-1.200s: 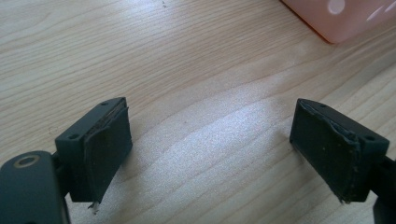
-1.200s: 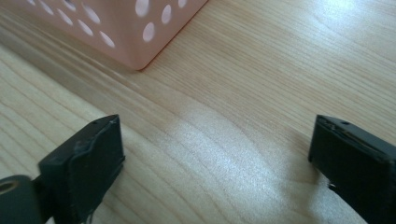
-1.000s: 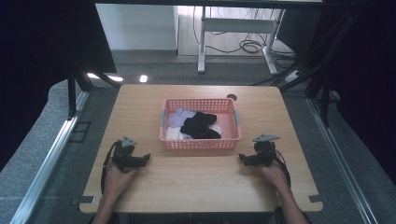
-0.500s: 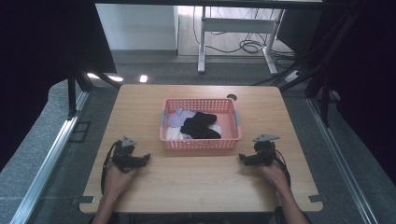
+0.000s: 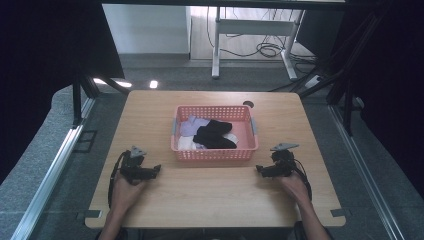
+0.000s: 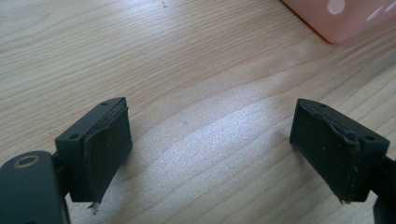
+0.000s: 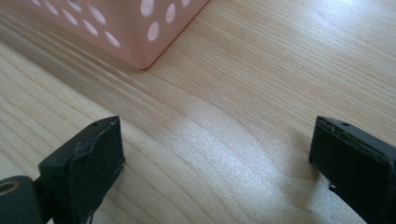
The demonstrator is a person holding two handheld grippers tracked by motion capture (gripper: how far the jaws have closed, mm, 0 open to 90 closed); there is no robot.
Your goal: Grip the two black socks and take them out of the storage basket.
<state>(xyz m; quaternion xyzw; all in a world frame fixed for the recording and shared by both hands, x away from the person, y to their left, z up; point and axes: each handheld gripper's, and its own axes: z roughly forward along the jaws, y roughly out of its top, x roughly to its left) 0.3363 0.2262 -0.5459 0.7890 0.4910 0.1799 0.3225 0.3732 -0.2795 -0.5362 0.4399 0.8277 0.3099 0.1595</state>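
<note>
Both of my hand-held grippers rest low on the wooden desk (image 5: 215, 195), one toward each side of its near edge, exactly as they lay a second ago; nothing has shifted, so I judge that no handling has begun. My left hand-held gripper (image 5: 156, 169) lies near the left edge, its two black jaws spread wide apart with only bare wood grain between them, and a corner of the pink basket (image 6: 343, 18) appears just beyond. My right hand-held gripper (image 5: 258, 169) lies toward the right edge, jaws likewise wide apart and empty, with the perforated wall of the basket close ahead. The basket stands at the middle of the desk, slightly toward the far edge, between the two tools and touching neither. It holds a heap of small cloth items: a black piece (image 5: 214, 134) on top, a pale lilac piece (image 5: 189, 125) toward its left wall, and white fabric (image 5: 186, 143) beneath (likely socks, though I cannot tell).
</note>
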